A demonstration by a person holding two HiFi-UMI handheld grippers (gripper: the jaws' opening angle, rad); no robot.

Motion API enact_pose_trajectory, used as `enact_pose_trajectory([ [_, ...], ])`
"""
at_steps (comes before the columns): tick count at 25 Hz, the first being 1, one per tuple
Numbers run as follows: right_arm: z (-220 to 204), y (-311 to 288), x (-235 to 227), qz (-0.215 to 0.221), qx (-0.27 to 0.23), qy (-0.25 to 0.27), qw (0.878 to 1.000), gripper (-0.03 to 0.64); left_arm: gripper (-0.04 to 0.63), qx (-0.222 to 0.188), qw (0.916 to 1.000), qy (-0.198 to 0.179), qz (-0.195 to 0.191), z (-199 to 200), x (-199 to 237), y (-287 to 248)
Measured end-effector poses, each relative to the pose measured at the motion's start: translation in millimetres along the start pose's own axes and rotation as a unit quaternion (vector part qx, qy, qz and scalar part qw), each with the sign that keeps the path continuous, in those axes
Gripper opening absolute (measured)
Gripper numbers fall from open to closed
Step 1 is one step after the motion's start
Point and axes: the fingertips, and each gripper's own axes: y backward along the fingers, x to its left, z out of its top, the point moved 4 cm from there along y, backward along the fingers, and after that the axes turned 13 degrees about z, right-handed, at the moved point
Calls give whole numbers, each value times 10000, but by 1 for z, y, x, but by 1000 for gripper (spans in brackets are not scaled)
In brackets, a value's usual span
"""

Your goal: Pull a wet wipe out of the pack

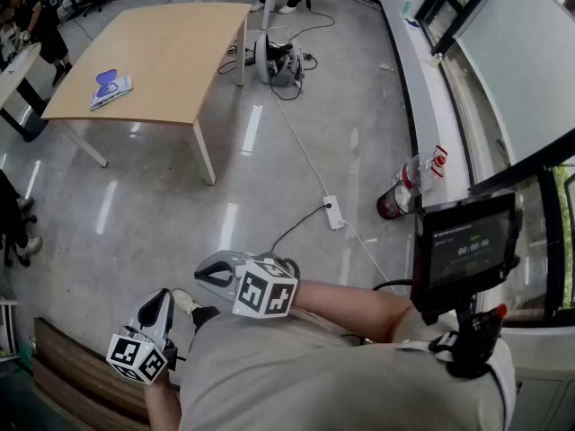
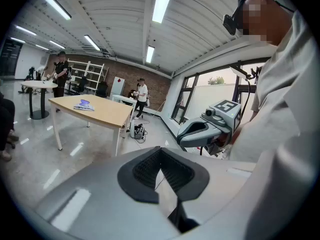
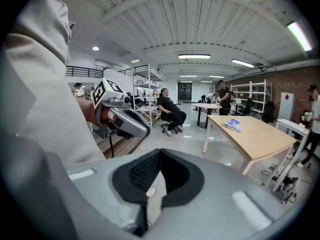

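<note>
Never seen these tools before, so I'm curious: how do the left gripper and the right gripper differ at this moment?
In the head view the left gripper sits lower, at the person's left side; the right gripper is higher, before the torso. The left gripper's jaws point ahead, the right gripper's point leftward. Both have jaws together, holding nothing, far from the wipe pack on the table.

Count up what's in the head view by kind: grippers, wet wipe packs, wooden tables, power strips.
Grippers: 2 (left gripper, right gripper)
Wet wipe pack: 1
Wooden table: 1
Power strip: 1
Total: 5
</note>
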Motion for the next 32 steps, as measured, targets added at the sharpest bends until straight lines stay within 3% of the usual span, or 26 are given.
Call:
enact_pose_trajectory([
  [9,1,-1,5,125,-82,64,9999,2,5,56,9999,6,124,2,-5,3],
  [14,-2,-21,-17,26,-281,158,9995,2,5,12,9999,-16,169,-10,25,-11],
  [21,-3,-13,-4,90,-206,-128,9997,2,5,13,9999,88,82,6,14,3],
  [27,9,-38,-15,19,-81,-131,9999,2,5,77,9989,25,458,7,55,19],
  [32,22,-78,-30,99,48,-196,9997,2,5,-110,9986,246,458,12,103,31],
])
